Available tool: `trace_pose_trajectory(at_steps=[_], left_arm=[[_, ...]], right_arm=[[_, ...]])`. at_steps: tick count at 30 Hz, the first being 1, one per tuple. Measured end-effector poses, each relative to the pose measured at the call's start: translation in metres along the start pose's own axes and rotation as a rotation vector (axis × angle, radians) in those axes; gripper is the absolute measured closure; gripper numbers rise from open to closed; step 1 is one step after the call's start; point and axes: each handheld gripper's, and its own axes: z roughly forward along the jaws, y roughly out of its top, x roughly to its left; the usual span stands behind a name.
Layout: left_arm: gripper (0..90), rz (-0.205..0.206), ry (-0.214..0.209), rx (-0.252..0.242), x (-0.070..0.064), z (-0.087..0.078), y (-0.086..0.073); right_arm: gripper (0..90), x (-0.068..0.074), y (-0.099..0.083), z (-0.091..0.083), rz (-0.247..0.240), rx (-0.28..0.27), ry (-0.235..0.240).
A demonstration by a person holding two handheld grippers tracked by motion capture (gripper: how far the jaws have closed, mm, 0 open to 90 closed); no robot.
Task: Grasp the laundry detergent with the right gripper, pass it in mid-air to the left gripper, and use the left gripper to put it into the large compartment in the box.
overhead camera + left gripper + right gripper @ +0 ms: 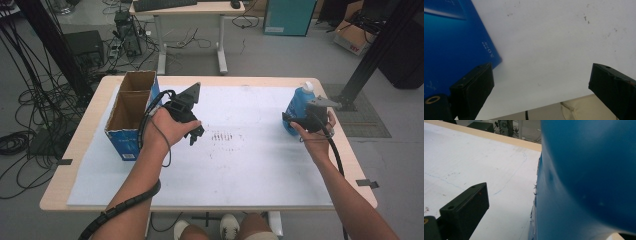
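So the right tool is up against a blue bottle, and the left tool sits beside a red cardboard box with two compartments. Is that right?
Nearly. The box is blue outside, not red, as the high view shows. The rest holds: it has two open compartments and sits beside the left tool, while the right tool is up against the blue bottle.

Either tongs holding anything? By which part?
Left tongs are open and hold nothing. Right tongs sit at the blue bottle's lower body, but a closed grip cannot be told.
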Motion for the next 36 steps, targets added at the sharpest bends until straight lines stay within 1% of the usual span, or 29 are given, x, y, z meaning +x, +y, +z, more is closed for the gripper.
trace_pose_trajectory(at_steps=[7,13,14,15,18,19,21,29,30,32,33,34,35,36], left_arm=[[6.4,0.002,0.003,0.001,0.0009,-0.0008,-0.0001],[6.4,0.004,0.003,0.005,0.0007,0.0003,0.0002],[6.5,0.005,0.003,0.006,0.0004,0.0008,0.0002],[6.4,0.005,0.003,0.006,0.0004,0.0008,0.0002],[6.4,0.006,0.005,0.007,0.0010,0.0011,0.0004],[6.4,0.006,0.005,0.007,0.0010,0.0011,0.0004],[6.4,0.004,0.006,0.006,0.0019,0.0008,0.0003],[6.4,0.003,0.005,0.007,0.0025,0.0019,0.0004],[6.4,0.004,0.007,0.008,0.0025,0.0020,0.0005],[6.4,0.002,0.005,0.007,0.0027,0.0030,0.0006],[6.4,0.002,0.005,0.007,0.0027,0.0030,0.0006],[6.4,0.004,0.004,0.009,0.0030,0.0034,0.0007],[6.5,0.004,0.004,0.009,0.0030,0.0034,0.0007],[6.5,0.004,0.005,0.008,0.0031,0.0035,0.0008]], right_arm=[[2.2,-0.0005,-0.0008,0.0013,-0.003,0.006,-0.012],[7.6,-0.0027,-0.0018,0.0021,0.012,0.013,-0.027],[10.8,-0.0034,-0.0022,0.0027,0.016,0.015,-0.029],[10.8,-0.0034,-0.0022,0.0027,0.016,0.015,-0.029],[17.3,-0.0042,-0.0028,0.0038,0.021,0.017,-0.043],[17.3,-0.0042,-0.0028,0.0038,0.021,0.017,-0.043],[21.1,-0.0052,-0.0034,0.0049,0.033,0.019,-0.054],[26.7,-0.0076,-0.0053,0.0075,0.051,0.026,-0.065],[28.2,-0.0080,-0.0053,0.0077,0.057,0.023,-0.062],[34.1,-0.0088,-0.0054,0.0076,0.060,0.018,-0.062],[34.1,-0.0088,-0.0054,0.0076,0.060,0.018,-0.062],[38.4,-0.0093,-0.0056,0.0077,0.060,0.019,-0.068],[40.3,-0.0099,-0.0057,0.0073,0.059,0.019,-0.072],[40.3,-0.0099,-0.0057,0.0073,0.059,0.019,-0.072]])
